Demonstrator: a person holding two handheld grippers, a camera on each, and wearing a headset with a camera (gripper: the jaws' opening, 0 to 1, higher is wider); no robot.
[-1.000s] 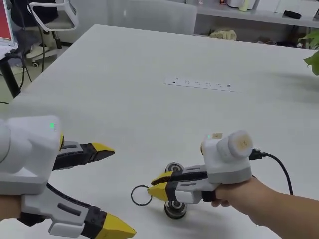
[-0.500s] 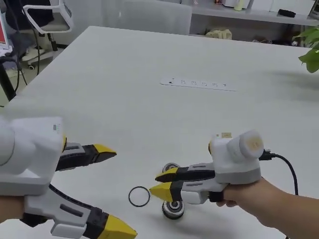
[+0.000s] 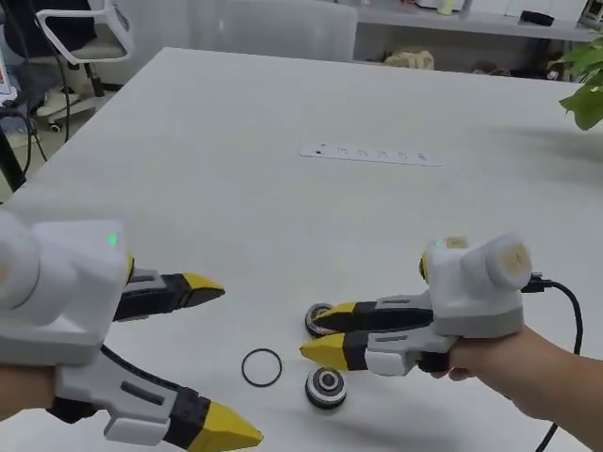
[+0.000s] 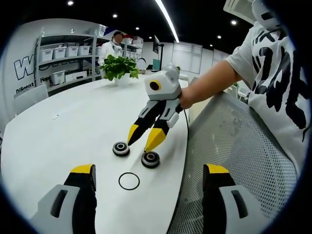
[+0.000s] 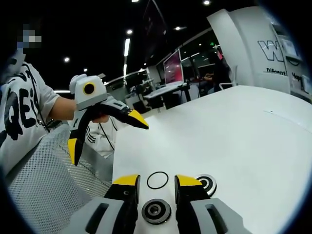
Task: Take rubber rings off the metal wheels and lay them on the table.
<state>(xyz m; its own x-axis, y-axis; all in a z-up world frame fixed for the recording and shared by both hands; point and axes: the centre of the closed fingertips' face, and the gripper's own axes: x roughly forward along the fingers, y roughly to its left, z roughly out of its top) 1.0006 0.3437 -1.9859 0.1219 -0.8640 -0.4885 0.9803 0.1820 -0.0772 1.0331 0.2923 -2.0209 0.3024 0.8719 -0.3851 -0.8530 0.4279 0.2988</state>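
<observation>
In the head view, one rubber ring (image 3: 262,367) lies flat on the bench (image 3: 283,207) at lower centre, just left of two metal wheels (image 3: 327,387), so that much looks done. In the left gripper view, your left tool (image 4: 148,170) gapes wide and empty, with the ring (image 4: 129,181) low in the middle. In the right gripper view, your right tool (image 5: 157,181) is narrowly parted and empty over the near wheel (image 5: 156,211), whose dark band probably has yet to come off.

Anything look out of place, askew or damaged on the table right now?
Nothing stands out. One rubber ring lies flat on the table, apart from the two metal wheels, which also lie flat. No damage or spill is visible.
</observation>
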